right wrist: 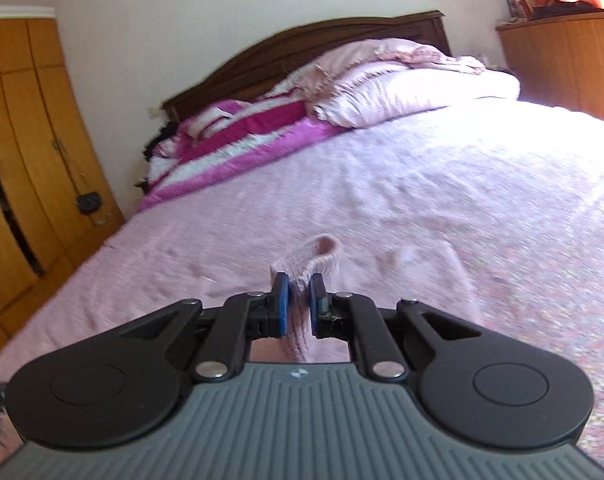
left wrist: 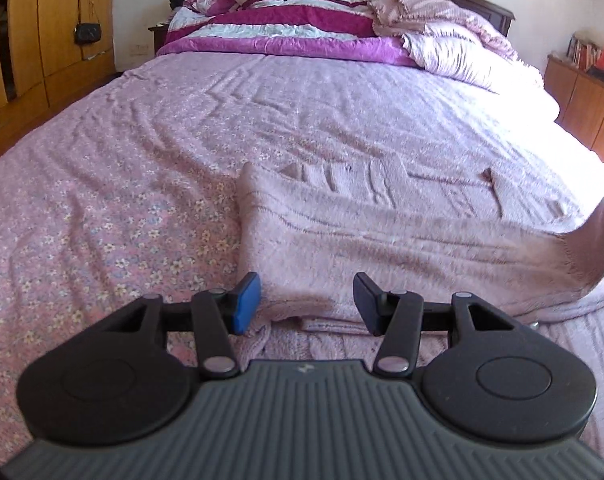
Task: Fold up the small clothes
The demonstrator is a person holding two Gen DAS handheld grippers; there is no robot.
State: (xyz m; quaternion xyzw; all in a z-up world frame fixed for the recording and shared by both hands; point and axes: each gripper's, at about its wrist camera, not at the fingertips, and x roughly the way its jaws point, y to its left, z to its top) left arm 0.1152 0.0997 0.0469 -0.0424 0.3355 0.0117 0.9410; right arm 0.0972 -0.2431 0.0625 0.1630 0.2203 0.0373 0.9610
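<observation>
A pale pink knitted garment (left wrist: 382, 236) lies spread on the pink floral bedsheet (left wrist: 101, 208), with its right end (left wrist: 590, 248) lifted off the bed. My left gripper (left wrist: 306, 300) hovers over the garment's near edge. Its jaws stand open, and the blue pads (left wrist: 245, 304) press on nothing. In the right wrist view, my right gripper (right wrist: 299, 306) is shut on a bunched fold of the same pink knit (right wrist: 310, 262). That fold sticks up past the fingertips, and more fabric hangs under the gripper.
A magenta and white quilt (left wrist: 285, 28) and a crumpled pink blanket (left wrist: 454, 40) are piled against the dark headboard (right wrist: 302, 40). Wooden wardrobes (left wrist: 41, 32) stand to the left. A low wooden cabinet (left wrist: 582, 92) with books on it stands to the right.
</observation>
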